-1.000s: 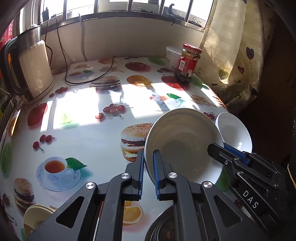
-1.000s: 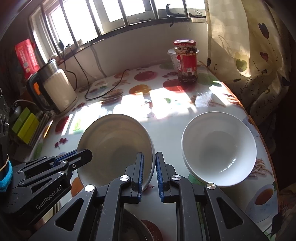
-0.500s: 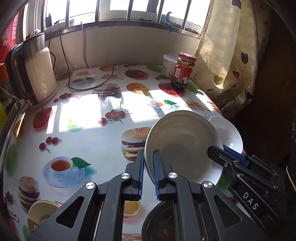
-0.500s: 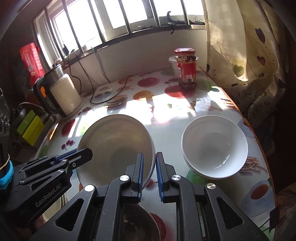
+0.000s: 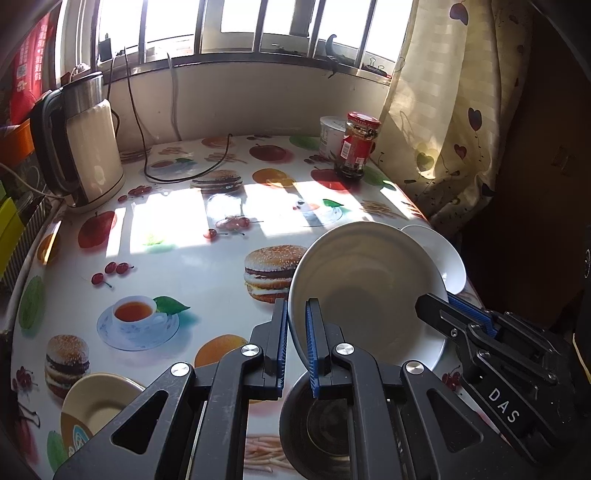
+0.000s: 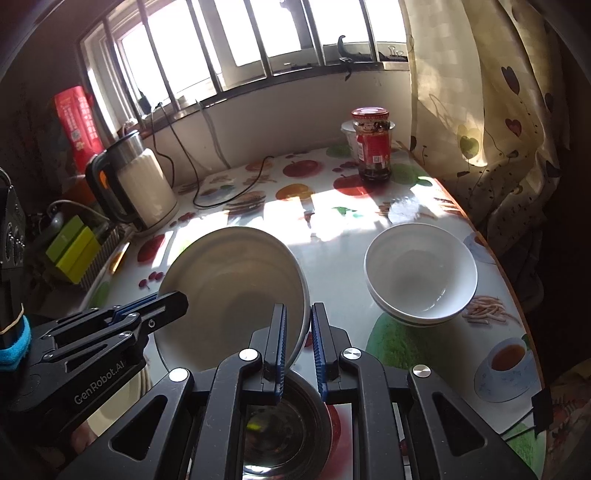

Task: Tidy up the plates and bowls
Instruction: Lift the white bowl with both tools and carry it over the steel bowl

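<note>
White plate [image 5: 365, 291] aloft, tilted, left gripper [image 5: 295, 332] and right gripper [image 6: 298, 332] fingers clamped on opposite rims.

Hard daylight through the barred window [image 5: 236, 29], blown out white. Bright sun patches with bar shadows across the counter's [image 5: 192, 273] middle, glare on its glossy cloth. Near edge and right side dim. Strong fisheye bending, black vignette corners. Focus sharp.

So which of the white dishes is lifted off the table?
The large plate, gripped on opposite rims by both grippers; the white bowls rest stacked on the table by the curtain.
</note>
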